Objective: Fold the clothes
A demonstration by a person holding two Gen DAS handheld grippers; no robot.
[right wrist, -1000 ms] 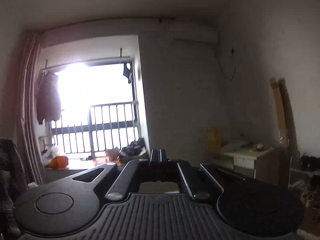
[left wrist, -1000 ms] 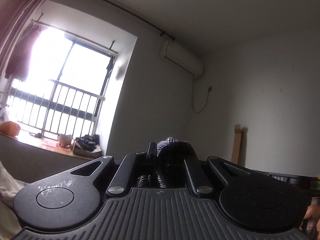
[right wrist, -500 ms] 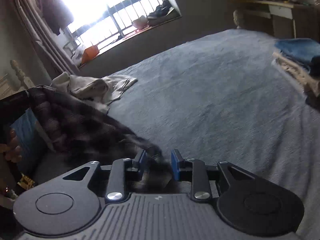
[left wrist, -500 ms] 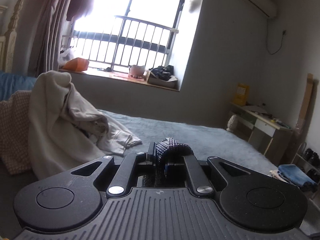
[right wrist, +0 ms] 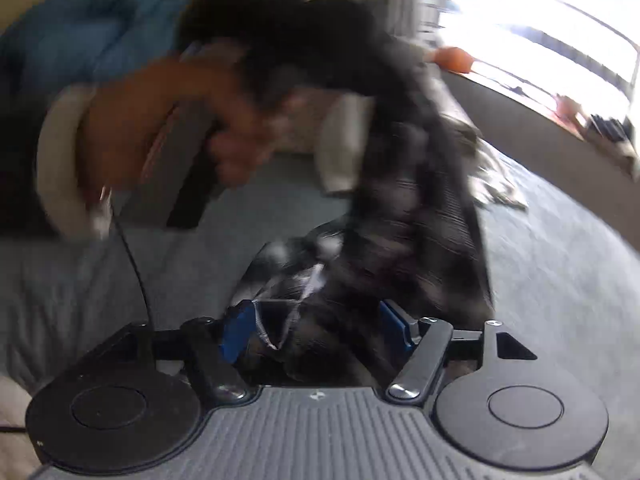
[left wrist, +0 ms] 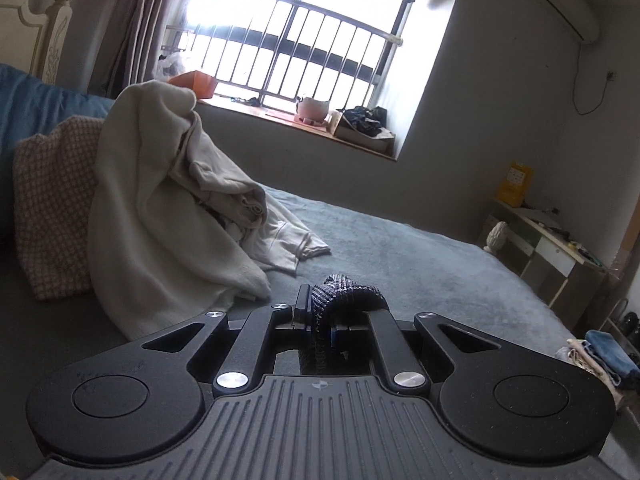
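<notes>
The left hand-held gripper (left wrist: 320,316) is clamped on a bunched fold of the dark plaid garment (left wrist: 344,294), which humps up over the fingertips and drops down between them; it is held above the grey bed (left wrist: 420,256). Ahead and to the right the bed lies bare as far as its far edge under the windowsill (left wrist: 304,126) and its right edge beside the side desk (left wrist: 548,236). To the left a heaped cream garment (left wrist: 160,208) and a checked cloth (left wrist: 52,208) crowd that side. A small stack of folded clothes (left wrist: 600,356) sits near the right edge.

In the right wrist view the right hand-held gripper (right wrist: 316,330) has its blue pads (right wrist: 236,330) spread wide apart, with the plaid garment lying loosely between them. From there the cloth runs up and away as one long hanging band toward a blurred hand (right wrist: 176,120); its long axis is near upright. Bare bed lies open to the right of it
</notes>
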